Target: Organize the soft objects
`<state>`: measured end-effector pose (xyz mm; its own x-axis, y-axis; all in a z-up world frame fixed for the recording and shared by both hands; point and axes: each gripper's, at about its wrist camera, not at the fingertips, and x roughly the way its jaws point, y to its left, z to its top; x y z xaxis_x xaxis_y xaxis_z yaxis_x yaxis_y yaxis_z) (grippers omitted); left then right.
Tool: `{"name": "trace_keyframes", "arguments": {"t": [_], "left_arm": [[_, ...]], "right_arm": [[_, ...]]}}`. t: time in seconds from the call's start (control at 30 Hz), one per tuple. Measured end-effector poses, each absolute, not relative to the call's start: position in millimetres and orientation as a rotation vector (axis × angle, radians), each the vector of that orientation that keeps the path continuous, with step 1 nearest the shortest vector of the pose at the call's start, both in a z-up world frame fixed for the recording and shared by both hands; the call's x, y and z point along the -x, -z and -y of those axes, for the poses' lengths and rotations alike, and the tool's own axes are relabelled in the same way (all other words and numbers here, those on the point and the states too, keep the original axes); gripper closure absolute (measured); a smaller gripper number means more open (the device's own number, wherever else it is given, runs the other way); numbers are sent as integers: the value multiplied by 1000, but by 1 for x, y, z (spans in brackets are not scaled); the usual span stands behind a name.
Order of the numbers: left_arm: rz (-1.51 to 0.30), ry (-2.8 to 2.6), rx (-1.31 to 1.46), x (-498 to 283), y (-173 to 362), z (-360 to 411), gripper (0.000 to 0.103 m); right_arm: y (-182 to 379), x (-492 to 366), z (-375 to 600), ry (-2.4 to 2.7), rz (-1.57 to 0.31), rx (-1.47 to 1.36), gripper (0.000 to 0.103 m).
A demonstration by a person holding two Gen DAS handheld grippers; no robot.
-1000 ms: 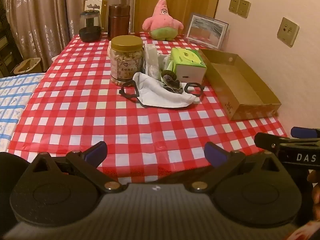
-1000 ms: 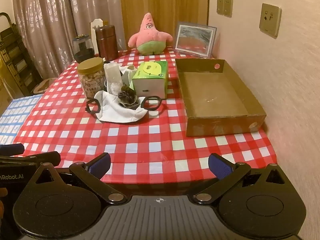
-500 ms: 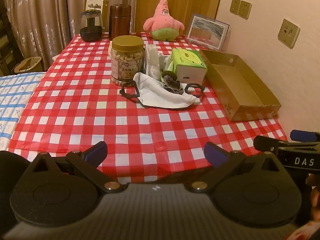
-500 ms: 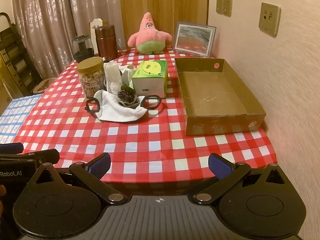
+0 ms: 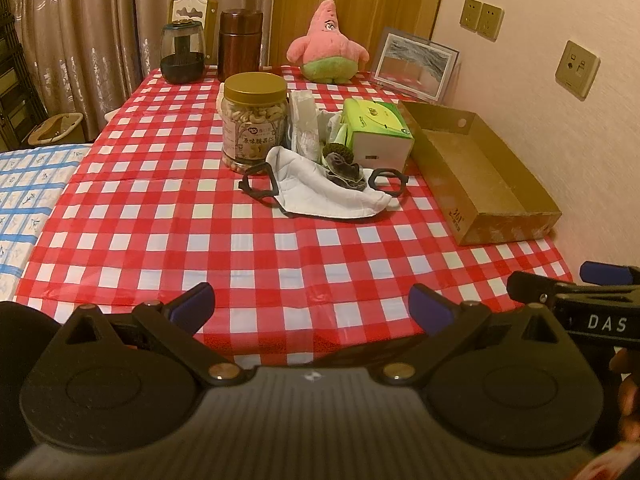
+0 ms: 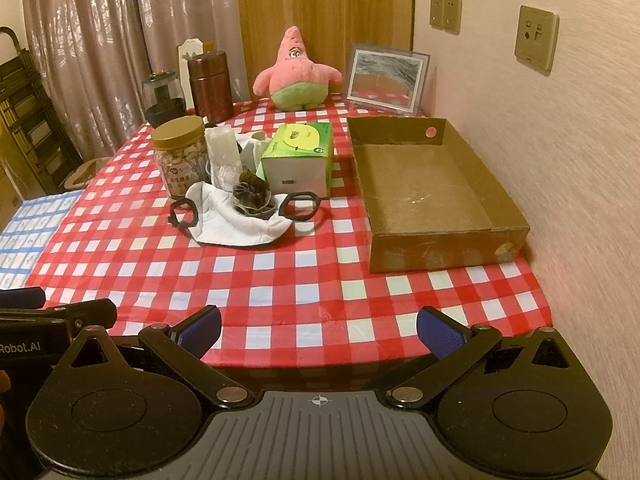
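Note:
A white face mask [image 5: 320, 184] [image 6: 236, 220] with black ear loops lies mid-table, with dark hair ties [image 5: 346, 168] [image 6: 250, 196] resting on it. A pink star plush [image 5: 327, 42] [image 6: 298, 70] sits at the far edge. An empty cardboard box [image 5: 480, 172] [image 6: 424, 184] stands at the right. My left gripper [image 5: 312, 306] is open and empty above the near table edge. My right gripper [image 6: 319, 330] is open and empty, also at the near edge, right of the left one.
A cashew jar [image 5: 255, 120], a white packet [image 5: 304, 124] and a green tissue box [image 5: 376, 130] stand behind the mask. A brown canister [image 5: 239, 44], a dark glass jar [image 5: 182, 52] and a framed picture [image 5: 414, 66] stand at the back. The wall runs along the right.
Both grippers have shifted only slightly; the view has tilted a little. Nothing on the table has moved.

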<state>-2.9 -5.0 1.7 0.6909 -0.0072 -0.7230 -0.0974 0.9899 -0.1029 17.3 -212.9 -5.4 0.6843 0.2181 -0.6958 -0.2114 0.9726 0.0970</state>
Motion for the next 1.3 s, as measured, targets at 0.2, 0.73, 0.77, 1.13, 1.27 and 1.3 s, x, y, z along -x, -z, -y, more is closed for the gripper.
{"name": "trace_keyframes", "arguments": {"t": [0.2,0.73,0.77,1.13,1.27,1.3], "left_arm": [[-807,-53,138,3,-2,5,1],[-804,-54,139,3,-4,6,1],[-804,-54,139,3,-4,6,1],[-804,-53,140,3,-4,5,1],[-804,-52,142,3,-4,5,1],[-804,-53,141,3,-4,5,1]], "right_arm": [[5,-17,212,-241,-780,-10,0],[5,-18,215,-241,-778,-9,0],[5,-18,214,-241,-778,-9,0],[4,-18,215,-240,-776,-9,0],[4,-18,215,-240,-776,-9,0],[4,-18,215,-240,-776,-9,0]]}}
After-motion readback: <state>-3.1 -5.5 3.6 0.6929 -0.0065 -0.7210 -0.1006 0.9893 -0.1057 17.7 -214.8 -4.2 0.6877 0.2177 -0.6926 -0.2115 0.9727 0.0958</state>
